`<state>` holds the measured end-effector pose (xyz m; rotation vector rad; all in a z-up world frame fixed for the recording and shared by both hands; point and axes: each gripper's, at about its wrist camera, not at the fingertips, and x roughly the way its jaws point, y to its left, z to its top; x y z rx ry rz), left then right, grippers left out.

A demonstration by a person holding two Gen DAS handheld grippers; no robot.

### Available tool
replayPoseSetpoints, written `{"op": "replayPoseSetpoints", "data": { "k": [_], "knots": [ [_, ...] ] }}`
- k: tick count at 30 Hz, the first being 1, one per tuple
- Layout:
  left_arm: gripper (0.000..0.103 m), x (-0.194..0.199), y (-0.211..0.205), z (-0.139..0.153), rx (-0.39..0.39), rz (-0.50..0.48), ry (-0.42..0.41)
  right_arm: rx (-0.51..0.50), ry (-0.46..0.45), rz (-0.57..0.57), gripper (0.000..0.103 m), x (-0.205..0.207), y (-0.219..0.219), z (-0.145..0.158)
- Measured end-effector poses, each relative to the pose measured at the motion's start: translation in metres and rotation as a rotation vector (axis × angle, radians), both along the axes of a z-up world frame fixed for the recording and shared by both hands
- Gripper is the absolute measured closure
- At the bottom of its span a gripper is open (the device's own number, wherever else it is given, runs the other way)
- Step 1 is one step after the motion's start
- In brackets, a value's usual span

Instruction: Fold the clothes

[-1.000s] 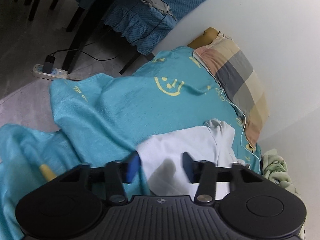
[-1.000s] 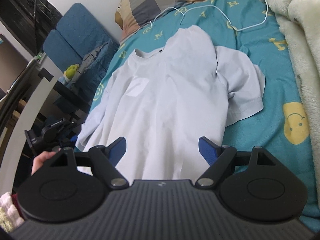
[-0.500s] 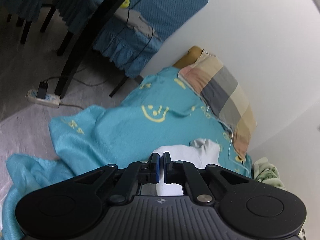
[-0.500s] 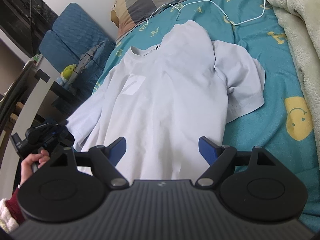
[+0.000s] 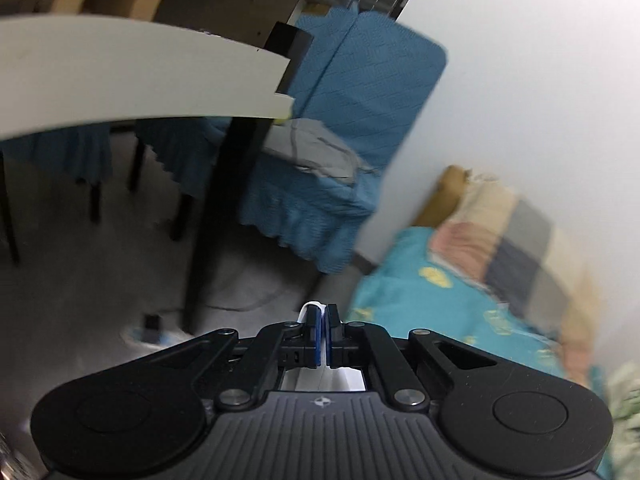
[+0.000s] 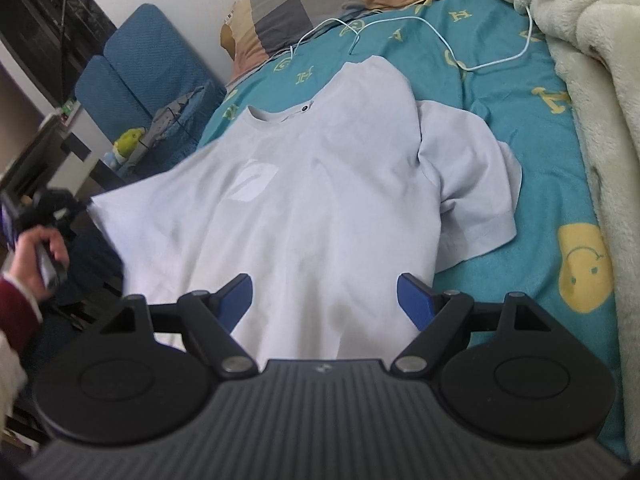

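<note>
A pale lilac T-shirt [image 6: 320, 184] lies front up on the teal bed sheet [image 6: 520, 128], collar toward the pillow. My right gripper [image 6: 324, 300] hovers open over the shirt's lower part, with nothing between its blue pads. My left gripper [image 5: 324, 336] is shut on the shirt's left sleeve; a strip of white cloth [image 5: 314, 307] pokes out past its pads. In the right wrist view a hand [image 6: 36, 248] holds that left gripper off the bed's left side. The sleeve [image 6: 108, 208] is pulled out taut toward it. The right sleeve [image 6: 472, 184] lies flat.
A checked pillow [image 6: 320, 4] and a white cable [image 6: 440, 32] lie beyond the collar. A cream fleece blanket [image 6: 600, 80] fills the bed's right side. Left of the bed stand a blue chair [image 5: 360, 100] and a white-edged table [image 5: 140, 80] with a dark leg.
My left gripper closed on the shirt's left sleeve, then rose and swung away from the bed, stretching the sleeve outward. The right gripper stayed open and still.
</note>
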<state>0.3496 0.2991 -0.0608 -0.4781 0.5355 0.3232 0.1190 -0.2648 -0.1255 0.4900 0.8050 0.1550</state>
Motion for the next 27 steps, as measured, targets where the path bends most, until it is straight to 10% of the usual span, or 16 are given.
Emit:
{"op": "replayPoseSetpoints", "data": {
  "k": [9,19,27],
  "knots": [
    [0.078,0.002,-0.002,-0.044,-0.102,-0.098,0.122,-0.029,-0.005,-0.006,0.022,0.017,-0.004,-0.007],
    [0.059,-0.185,-0.019,-0.021,-0.144,-0.370,0.285,-0.035,-0.075,-0.034,0.022,-0.002,-0.012,0.018],
    [0.049,-0.288,-0.102,0.017,-0.136,-0.472,0.210,-0.012,-0.086,-0.087,0.022,-0.030,-0.033,0.026]
  ]
}}
